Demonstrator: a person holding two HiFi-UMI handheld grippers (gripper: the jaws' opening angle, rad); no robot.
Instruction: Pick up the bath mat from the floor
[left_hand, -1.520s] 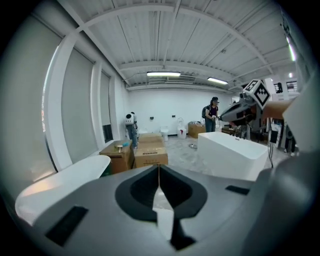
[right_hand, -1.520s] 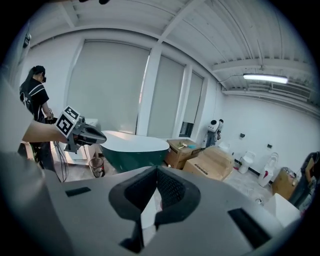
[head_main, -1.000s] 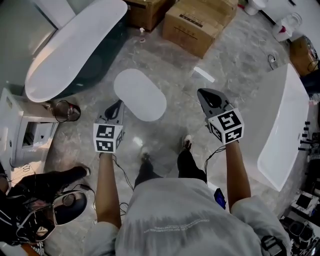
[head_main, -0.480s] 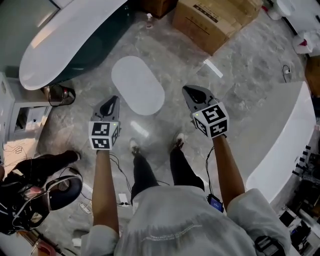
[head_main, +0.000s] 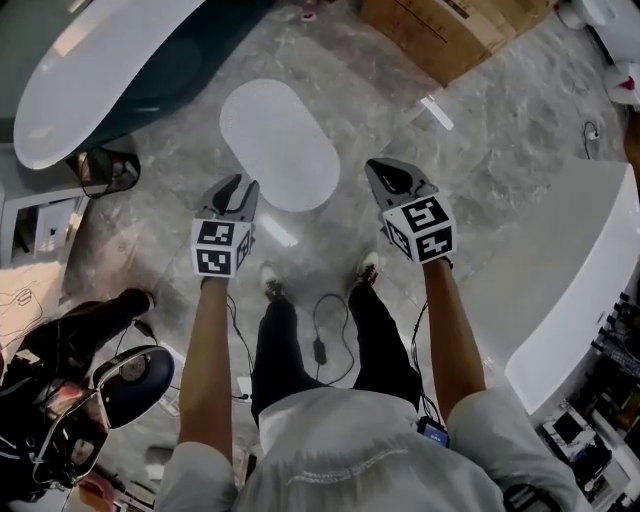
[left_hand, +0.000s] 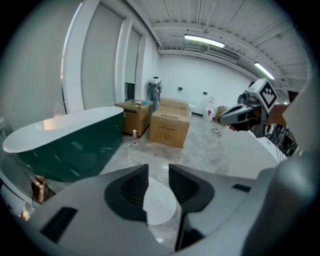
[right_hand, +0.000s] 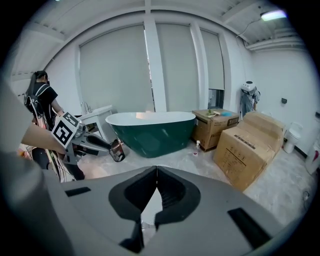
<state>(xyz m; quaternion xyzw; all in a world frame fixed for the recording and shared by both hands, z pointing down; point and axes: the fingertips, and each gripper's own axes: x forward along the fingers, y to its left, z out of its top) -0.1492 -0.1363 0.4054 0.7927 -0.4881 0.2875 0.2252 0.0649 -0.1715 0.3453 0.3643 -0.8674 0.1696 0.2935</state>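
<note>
The bath mat (head_main: 280, 143) is a white oval lying flat on the grey marble floor, ahead of both grippers. My left gripper (head_main: 238, 188) hovers just off the mat's near left edge. Its jaws have just been opening and stand a little apart, with nothing between them. In the left gripper view the mat (left_hand: 160, 202) shows through the gap of the left gripper (left_hand: 158, 167), further down on the floor. My right gripper (head_main: 385, 175) hangs to the right of the mat, apart from it. In its own view the right gripper (right_hand: 157, 169) has its tips touching, empty.
A dark green bathtub (head_main: 110, 70) with a white rim stands at the far left, cardboard boxes (head_main: 450, 30) at the back, a white tub (head_main: 570, 270) at the right. The person's shoes (head_main: 270, 280) and a cable (head_main: 320, 340) lie behind the grippers. Another person (head_main: 70, 340) is at lower left.
Both grippers have sunk toward the floor and now sit closer to the mat. The left jaws, shut before, have parted. The right jaws stay shut.
</note>
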